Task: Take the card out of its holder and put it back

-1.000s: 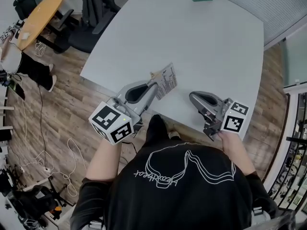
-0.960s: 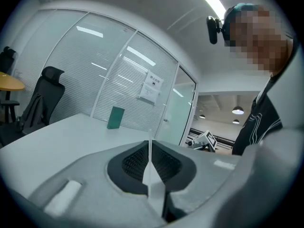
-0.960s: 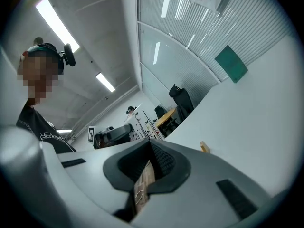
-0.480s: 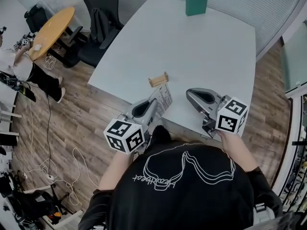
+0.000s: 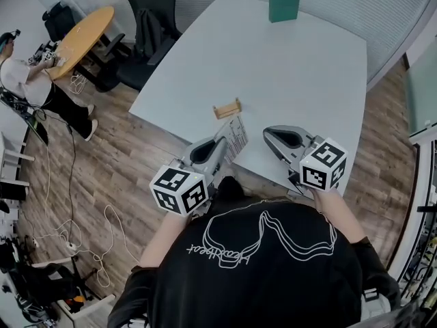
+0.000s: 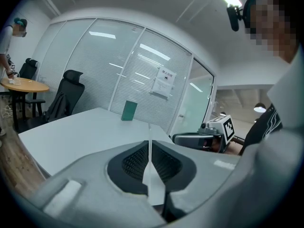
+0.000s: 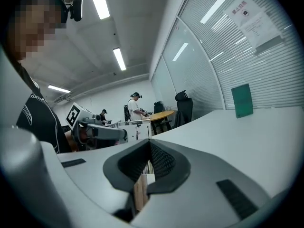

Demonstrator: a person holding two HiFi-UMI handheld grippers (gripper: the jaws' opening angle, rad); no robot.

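The left gripper (image 5: 220, 144), clamped on the white printed card (image 5: 235, 135), has drawn it clear of the small wooden holder (image 5: 227, 108) standing on the pale grey table (image 5: 293, 67), so removal looks done and reinsertion remains. Only the left gripper view shows the card edge-on between the pads. The right gripper (image 5: 271, 132) is closed on nothing.

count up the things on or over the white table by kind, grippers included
green upright book: 1
small wooden card holder: 1
white printed card, clamped in the left gripper: 1
grey two-jaw grippers, left gripper and right gripper: 2
total: 5
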